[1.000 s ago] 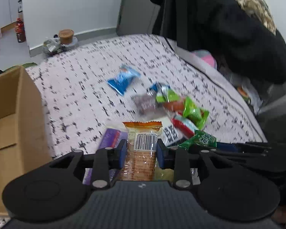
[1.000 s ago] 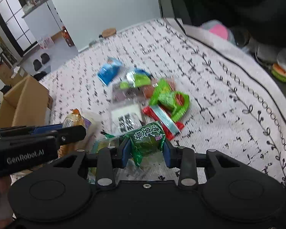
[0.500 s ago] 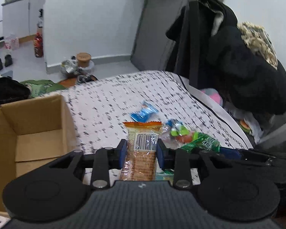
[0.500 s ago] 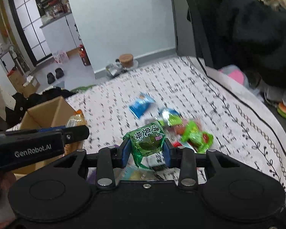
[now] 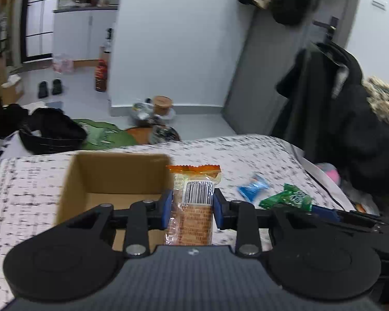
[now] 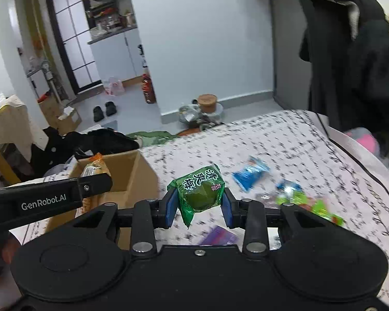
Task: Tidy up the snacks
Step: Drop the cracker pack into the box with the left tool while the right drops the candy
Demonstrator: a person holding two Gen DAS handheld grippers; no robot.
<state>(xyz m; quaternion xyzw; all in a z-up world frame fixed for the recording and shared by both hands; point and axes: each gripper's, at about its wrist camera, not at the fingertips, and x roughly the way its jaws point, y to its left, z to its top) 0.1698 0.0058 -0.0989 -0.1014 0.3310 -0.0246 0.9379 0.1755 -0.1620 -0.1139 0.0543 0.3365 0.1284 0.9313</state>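
My left gripper [image 5: 193,208] is shut on an orange cracker packet [image 5: 193,207] with a barcode, held above the bed at the right wall of an open cardboard box [image 5: 116,171]. My right gripper [image 6: 198,204] is shut on a green snack packet [image 6: 199,191], held above the bed right of the box [image 6: 132,173]. The green packet also shows in the left wrist view [image 5: 287,199]. The left gripper with the orange packet [image 6: 94,168] shows over the box in the right wrist view. A blue packet [image 6: 250,175] and several more snacks [image 6: 308,203] lie on the bed.
The patterned bedspread [image 6: 285,142] carries the box and snacks; a purple packet [image 6: 220,235] lies just below my right gripper. Dark coats [image 5: 350,129] hang at the right. Clothes, bags and jars [image 5: 163,103] lie on the floor beyond the bed's far edge.
Both grippers have risen and swung left with their packets. The box has come to sit in front of the left gripper, and the snack pile has dropped to the right.
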